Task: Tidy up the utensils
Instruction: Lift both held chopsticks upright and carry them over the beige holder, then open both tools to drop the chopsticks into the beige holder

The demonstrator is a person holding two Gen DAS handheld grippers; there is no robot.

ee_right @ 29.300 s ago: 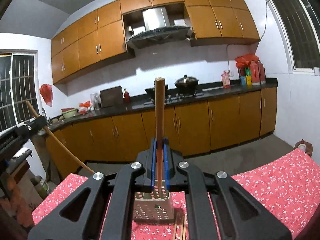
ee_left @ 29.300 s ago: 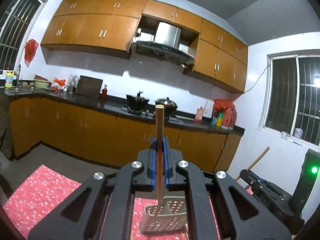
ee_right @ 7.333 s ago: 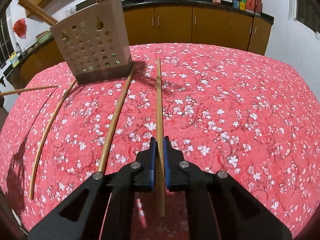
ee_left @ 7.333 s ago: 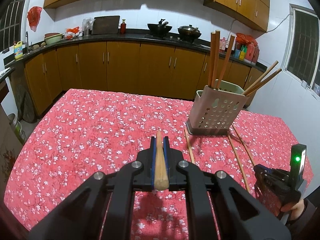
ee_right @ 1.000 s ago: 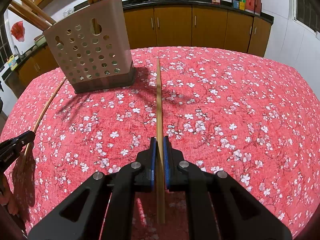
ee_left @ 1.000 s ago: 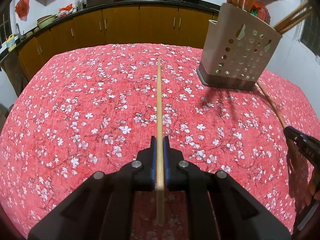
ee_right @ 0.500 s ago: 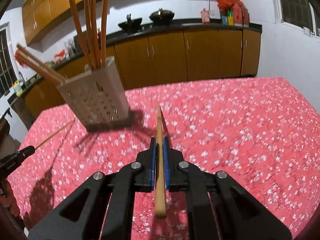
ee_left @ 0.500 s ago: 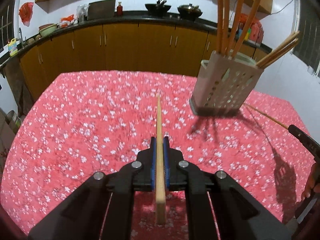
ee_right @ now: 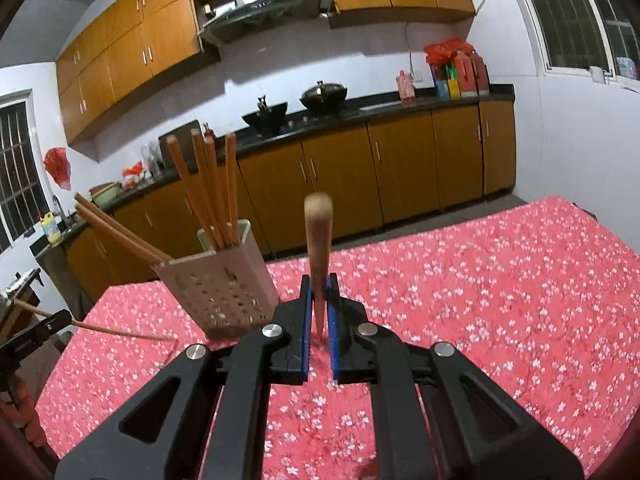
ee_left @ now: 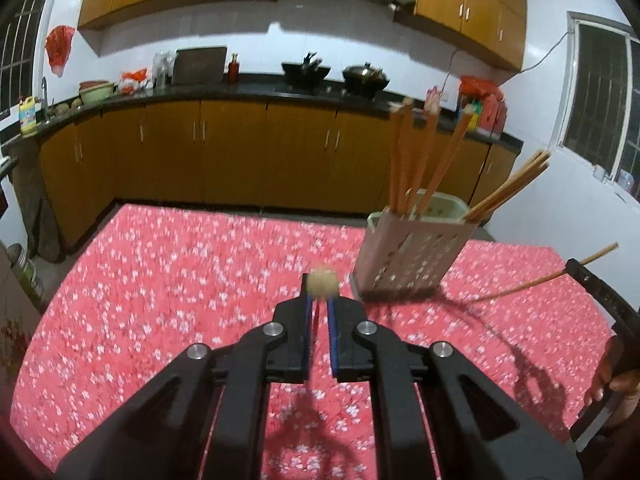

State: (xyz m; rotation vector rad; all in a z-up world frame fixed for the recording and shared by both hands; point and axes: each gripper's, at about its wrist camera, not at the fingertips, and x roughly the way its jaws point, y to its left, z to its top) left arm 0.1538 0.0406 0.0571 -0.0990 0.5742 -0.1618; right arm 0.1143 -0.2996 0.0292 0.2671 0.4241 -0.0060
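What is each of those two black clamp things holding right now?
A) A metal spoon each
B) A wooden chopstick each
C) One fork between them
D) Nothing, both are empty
B: the left gripper pinches a wooden chopstick seen end-on, and the right gripper clamps another chopstick, both raised off the red tablecloth beside the perforated holder that already has chopsticks in it.

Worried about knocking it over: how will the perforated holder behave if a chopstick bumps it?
The holder looks like light plastic, probably easy to shove. Its chopsticks stand tall and lean outward, so it may tip. The tablecloth might resist sliding.
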